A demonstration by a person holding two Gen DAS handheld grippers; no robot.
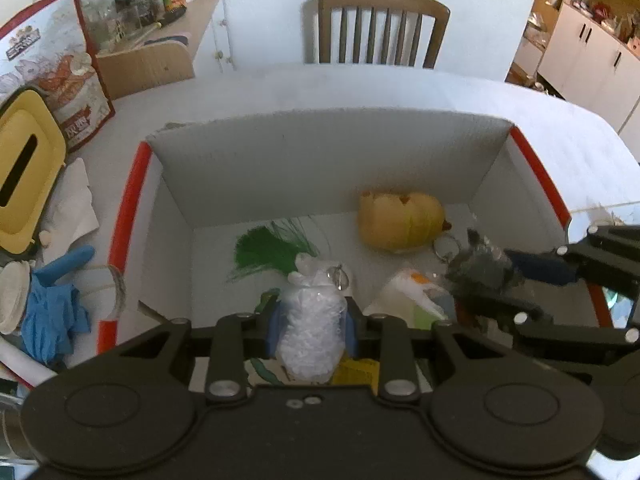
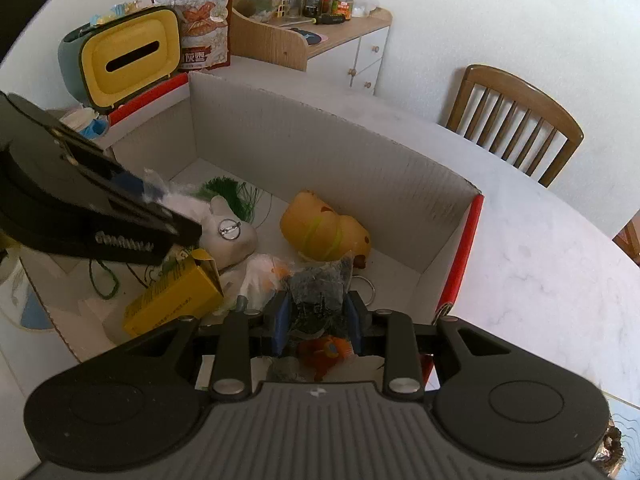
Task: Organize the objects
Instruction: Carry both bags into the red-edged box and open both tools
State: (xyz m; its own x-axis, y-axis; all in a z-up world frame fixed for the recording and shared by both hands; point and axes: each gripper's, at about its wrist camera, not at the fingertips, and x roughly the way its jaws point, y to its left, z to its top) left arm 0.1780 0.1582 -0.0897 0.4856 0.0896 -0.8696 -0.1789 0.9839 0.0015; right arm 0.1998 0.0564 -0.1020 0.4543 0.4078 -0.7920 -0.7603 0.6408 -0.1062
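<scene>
Open cardboard box (image 1: pixel 328 152), white inside with red outer edges, on a pale desk (image 1: pixel 400 88); taken as the landmark. Left tool (image 1: pixel 311 334): over the box's near edge, its blue pads clamped on a clear bag of white filling (image 1: pixel 310 332) with a metal ring at its top. Right tool (image 2: pixel 319 320): over the box's near right corner, closed on a dark grey bagged item (image 2: pixel 318 292). Inside the box: yellow plush (image 1: pixel 400 220) near the far wall; green tuft (image 1: pixel 268 250) towards the far left; grey plush with a round pin badge (image 2: pixel 230 236) and a yellow carton (image 2: pixel 172 300) on the left side, print too small to read; a metal key ring (image 1: pixel 446 246) just beside the yellow plush. The floor along the far wall and the left interior is bare. Outside, left of the box: yellow-lidded tissue holder (image 2: pixel 128 56), printed snack pouch (image 2: pixel 196 12) with Chinese lettering not legible, blue glove (image 1: pixel 52 312). Beyond the box: open desk surface up to a wooden chair (image 1: pixel 376 28); a wooden cabinet (image 2: pixel 320 40) carrying jars stands at the back left. Right of the box the desk lies open to its curved edge.
</scene>
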